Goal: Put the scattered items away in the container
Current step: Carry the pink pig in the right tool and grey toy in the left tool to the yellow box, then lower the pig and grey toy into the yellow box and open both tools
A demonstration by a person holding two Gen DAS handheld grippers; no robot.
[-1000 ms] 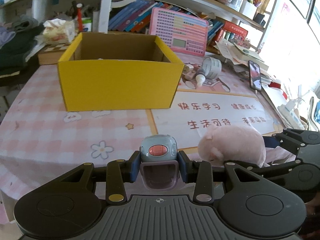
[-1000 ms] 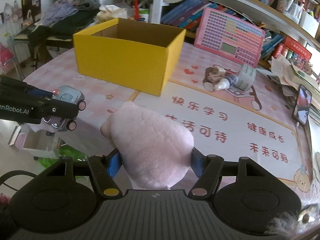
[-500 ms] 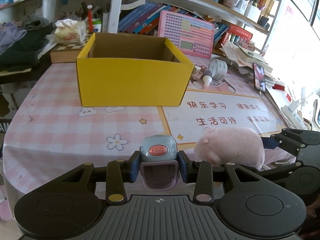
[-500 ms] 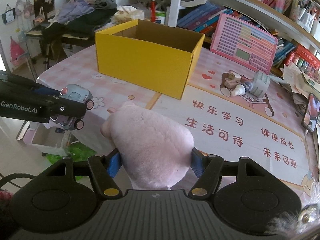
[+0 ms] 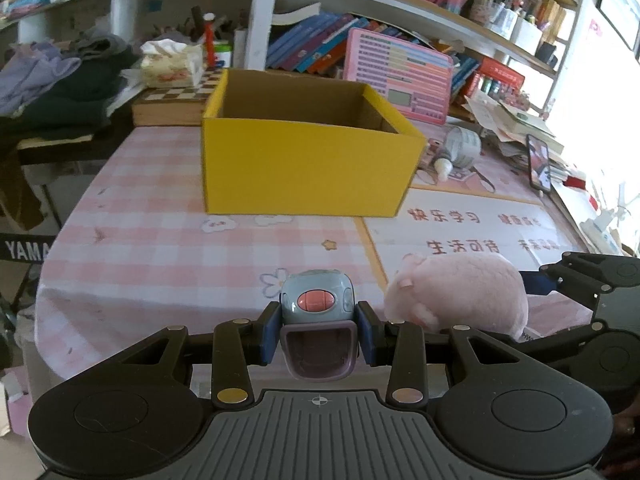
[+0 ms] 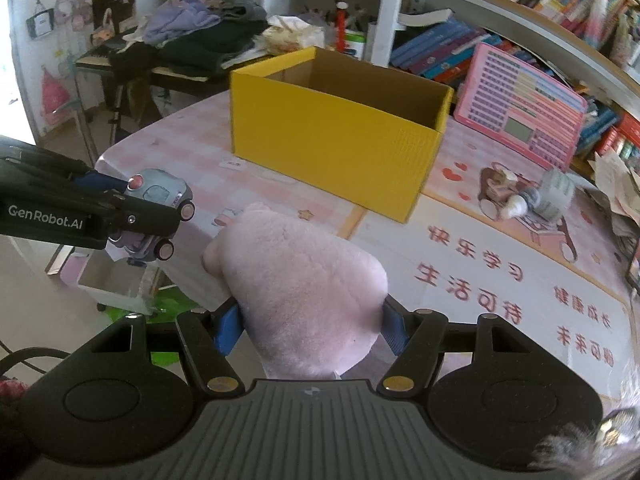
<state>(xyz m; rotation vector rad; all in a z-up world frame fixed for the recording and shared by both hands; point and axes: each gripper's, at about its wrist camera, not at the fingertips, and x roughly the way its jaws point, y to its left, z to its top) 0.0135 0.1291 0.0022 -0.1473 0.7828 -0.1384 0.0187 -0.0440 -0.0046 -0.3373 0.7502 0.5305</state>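
My left gripper (image 5: 318, 338) is shut on a small grey-blue toy car (image 5: 316, 308) with a pink oval button and a purple scoop; the car (image 6: 158, 196) also shows at the left of the right wrist view. A pink plush toy (image 6: 308, 300) fills my right gripper (image 6: 310, 326), which is shut on it; the plush toy (image 5: 460, 294) sits right of the car in the left wrist view. Both are held off the near table edge. The yellow cardboard box (image 5: 308, 172) stands open-topped farther back on the pink checked tablecloth (image 5: 160, 236). Its inside is mostly hidden.
Right of the box lie a small white bottle (image 5: 444, 166), a tape roll (image 5: 464, 146) and a phone (image 5: 538, 162). A pink keypad toy (image 5: 400, 76) leans against bookshelves behind. Clothes (image 5: 52, 84) and a tissue pack (image 5: 172, 64) are piled at the back left. A printed mat (image 5: 472, 232) covers the right.
Both grippers, each keeping its toy, have drawn back from the table; the box looks smaller and has shifted right in both views, and the table's left edge now shows.
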